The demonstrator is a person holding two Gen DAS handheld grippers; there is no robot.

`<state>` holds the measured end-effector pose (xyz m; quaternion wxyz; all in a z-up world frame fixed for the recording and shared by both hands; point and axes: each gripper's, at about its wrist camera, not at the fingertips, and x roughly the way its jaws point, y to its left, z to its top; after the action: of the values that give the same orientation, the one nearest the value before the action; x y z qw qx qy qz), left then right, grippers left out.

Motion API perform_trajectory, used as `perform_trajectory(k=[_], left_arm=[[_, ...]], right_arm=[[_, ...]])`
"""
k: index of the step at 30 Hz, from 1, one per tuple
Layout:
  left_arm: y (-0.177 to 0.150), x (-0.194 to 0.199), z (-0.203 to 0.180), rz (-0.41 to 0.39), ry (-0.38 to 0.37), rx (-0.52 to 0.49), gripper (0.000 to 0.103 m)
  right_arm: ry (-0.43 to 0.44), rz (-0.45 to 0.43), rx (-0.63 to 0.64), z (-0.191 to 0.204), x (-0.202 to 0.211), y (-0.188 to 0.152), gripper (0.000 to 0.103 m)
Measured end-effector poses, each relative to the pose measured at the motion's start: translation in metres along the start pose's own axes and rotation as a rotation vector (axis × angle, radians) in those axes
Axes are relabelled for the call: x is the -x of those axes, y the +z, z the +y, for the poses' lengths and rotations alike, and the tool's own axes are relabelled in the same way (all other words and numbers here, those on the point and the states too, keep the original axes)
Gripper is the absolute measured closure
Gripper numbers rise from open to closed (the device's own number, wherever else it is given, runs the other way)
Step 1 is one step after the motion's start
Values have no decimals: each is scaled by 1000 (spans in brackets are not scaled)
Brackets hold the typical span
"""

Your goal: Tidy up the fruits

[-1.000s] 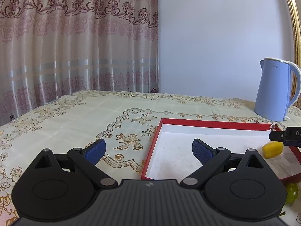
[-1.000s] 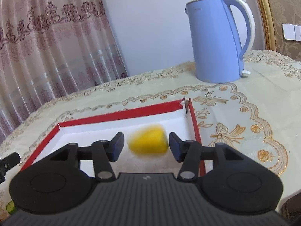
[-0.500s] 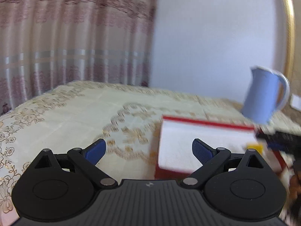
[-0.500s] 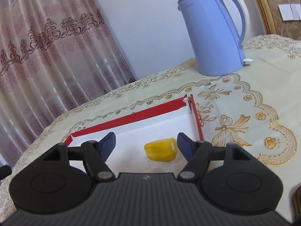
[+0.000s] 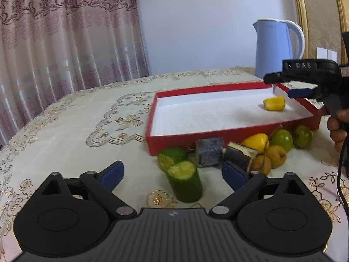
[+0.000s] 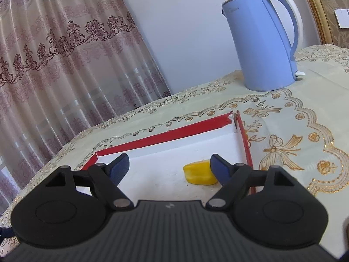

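Two wrist-cam views over a counter point(image 5: 65, 131) w/ a cream, gold-embroidered cloth. Left gripper point(image 5: 173, 173) hangs low, fingers spread wide, holding nothing. Between its fingertips stands a cut green cucumber chunk point(image 5: 185, 183), pale cut face up; a second green chunk point(image 5: 171, 156) sits just behind it, touching. To the right lies a loose pile along the front wall of a shallow red tray point(image 5: 174, 140) w/ white inside: a grey block point(image 5: 209, 150), a dark brown block w/ cream edge point(image 5: 238, 155), a yellow fruit point(image 5: 256, 142), two small tan-yellow fruits point(image 5: 276, 155), two round green fruits point(image 5: 282, 138). Inside the tray, near its far right corner, lies one yellow fruit piece point(image 5: 274, 103) point(image 6: 199, 173).

Right gripper point(image 6: 169, 167), seen in the left view as a black tool point(image 5: 292, 80) held by a hand point(image 5: 338, 128) over the tray's right end, is also spread apart and holding nothing; in its own view the yellow piece sits beside its right fingertip, partly hidden by it. Contact can't be told.

Behind the tray: light blue kettle point(image 6: 264, 43), pink patterned curtain point(image 5: 65, 32).
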<state>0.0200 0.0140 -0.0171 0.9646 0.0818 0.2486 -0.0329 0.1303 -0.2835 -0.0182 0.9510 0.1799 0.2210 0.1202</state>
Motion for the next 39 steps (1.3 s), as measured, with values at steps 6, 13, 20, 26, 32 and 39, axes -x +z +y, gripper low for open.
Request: perform_trajectory(k=[6,13,20,26,32,39], left_arm=[[-1,-12,-3,33,-13,18,7],[-1,-25,2,104,-12,98,34],[-4,-22,3,90,-23,113,63],[-4,-18,-1,67,-7,112,70],[-4,-16,-4,41,27,96,71],[-5,-13,4,29,22,136,72]], right_arm=[[1,3,7,0,0,0,23],[4,2,16,0,0,-1,23],[1,5,17,0,-1,-2,23],[-10,-9,12,-1,2,-1,23],[-22,-63,12,-3,11,4,23],[-25,-98,37,9,62,-6,23]])
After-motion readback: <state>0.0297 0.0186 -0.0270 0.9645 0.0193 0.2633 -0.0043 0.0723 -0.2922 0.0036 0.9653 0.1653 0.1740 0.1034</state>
